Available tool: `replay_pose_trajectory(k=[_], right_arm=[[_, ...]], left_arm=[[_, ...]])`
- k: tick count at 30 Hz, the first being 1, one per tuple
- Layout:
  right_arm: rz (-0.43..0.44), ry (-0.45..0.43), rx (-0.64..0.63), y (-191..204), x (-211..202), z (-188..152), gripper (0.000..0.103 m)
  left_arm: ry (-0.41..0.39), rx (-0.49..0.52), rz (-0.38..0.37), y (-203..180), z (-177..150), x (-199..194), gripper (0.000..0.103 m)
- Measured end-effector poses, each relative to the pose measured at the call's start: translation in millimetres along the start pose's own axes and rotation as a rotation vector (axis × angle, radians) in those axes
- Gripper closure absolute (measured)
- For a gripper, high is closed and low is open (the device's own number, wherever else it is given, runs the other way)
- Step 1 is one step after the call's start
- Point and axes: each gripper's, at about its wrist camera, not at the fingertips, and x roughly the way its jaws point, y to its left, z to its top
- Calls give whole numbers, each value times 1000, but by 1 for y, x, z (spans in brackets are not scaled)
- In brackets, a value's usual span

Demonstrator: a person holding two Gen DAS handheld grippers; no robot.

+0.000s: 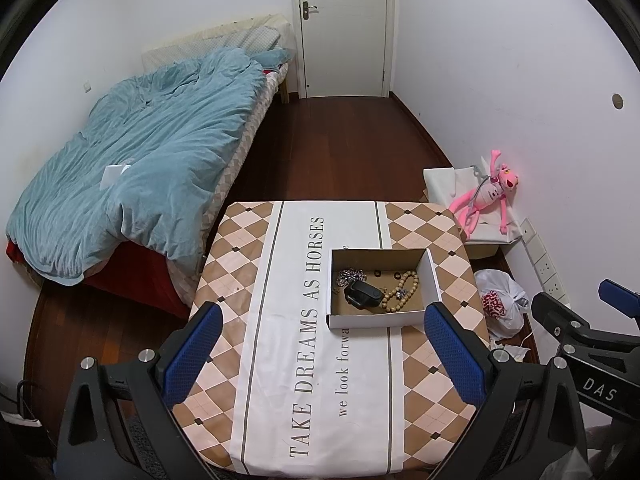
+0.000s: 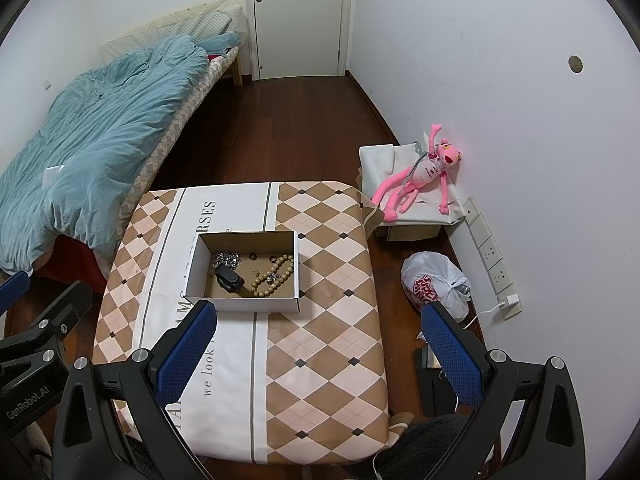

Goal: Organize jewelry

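Observation:
A shallow cardboard box [image 1: 434, 278] [image 2: 297, 264] stands on the table [image 1: 280, 360] [image 2: 320, 340]. Inside lie a wooden bead bracelet [image 1: 401, 292] [image 2: 274, 276], a silvery chain pile [image 1: 351, 276] [image 2: 226, 259], a black watch-like piece [image 1: 362, 295] [image 2: 229, 280] and small dark rings [image 1: 397, 275] [image 2: 272, 258]. My left gripper [image 1: 322, 330] is open and empty, held above the table just in front of the box. My right gripper [image 2: 318, 324] is open and empty, in front of and to the right of the box.
A bed with a blue quilt [image 1: 132, 152] [image 2: 92, 132] lies left. A pink plush toy [image 1: 486, 194] [image 2: 420, 176] sits on a covered box at the right wall. A white plastic bag [image 1: 500, 300] [image 2: 436, 282] lies on the floor. A door [image 1: 344, 28] is at the back.

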Motion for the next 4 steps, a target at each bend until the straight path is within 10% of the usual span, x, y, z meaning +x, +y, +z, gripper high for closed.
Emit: replay_pose_trajectory(k=[4], right_arm=[[0,-1,2,0,0,0,0]], left_arm=[[-10,-5,-8,-1,2,-5,0]])
